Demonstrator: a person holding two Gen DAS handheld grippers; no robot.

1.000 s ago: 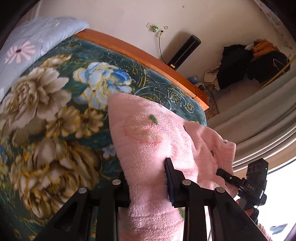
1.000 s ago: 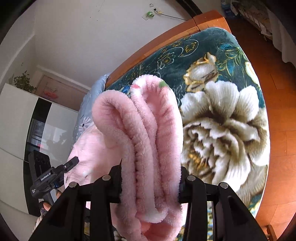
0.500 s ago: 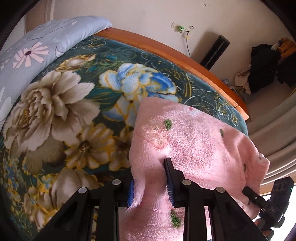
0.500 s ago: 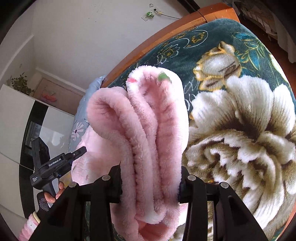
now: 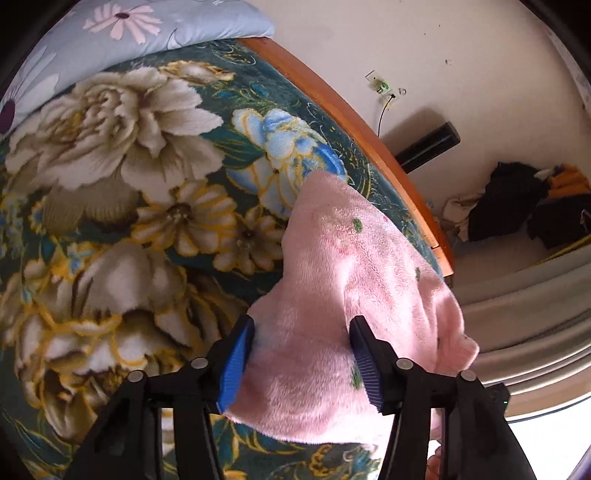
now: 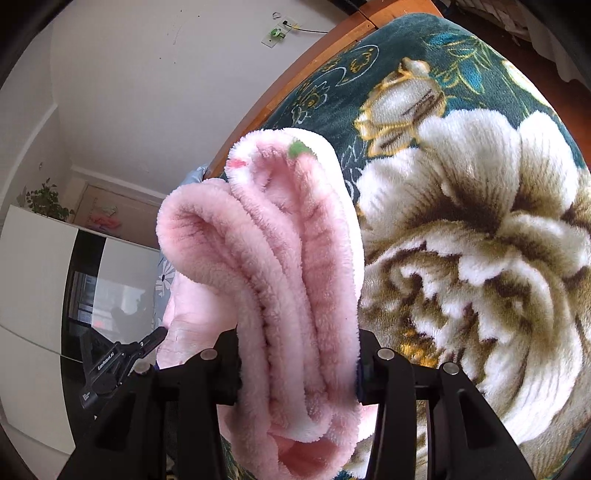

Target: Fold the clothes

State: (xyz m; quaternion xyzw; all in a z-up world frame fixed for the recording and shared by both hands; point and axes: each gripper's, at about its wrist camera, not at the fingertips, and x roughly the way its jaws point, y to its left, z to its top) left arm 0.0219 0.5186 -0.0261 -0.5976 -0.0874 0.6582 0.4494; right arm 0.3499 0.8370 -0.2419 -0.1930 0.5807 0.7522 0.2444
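Observation:
A fluffy pink garment [image 5: 351, 258] with small green spots lies draped over the floral bed blanket [image 5: 110, 184]. My left gripper [image 5: 300, 360] straddles its near edge. Its jaws are opening, the blue pads [image 5: 236, 362] stand wide apart, and the cloth lies loose between them. In the right wrist view the same pink garment [image 6: 266, 240] is bunched into thick folds that stand up. My right gripper [image 6: 297, 363] is shut on those folds just above the blanket [image 6: 480, 221]. The left gripper's body [image 6: 122, 362] shows at the lower left, beyond the pink cloth.
A light blue flowered pillow [image 5: 147, 29] lies at the head of the bed. The wooden bed frame [image 5: 369, 129] runs along the far side. Beyond it are a black bar [image 5: 428, 146] against the wall and a dark clothes pile [image 5: 517, 199]. A white cabinet [image 6: 33, 277] stands left.
The left jaws have spread from a tight pinch on the pink cloth to wide apart, and that gripper came down closer to the blanket. The right gripper sank slightly, still holding its folds.

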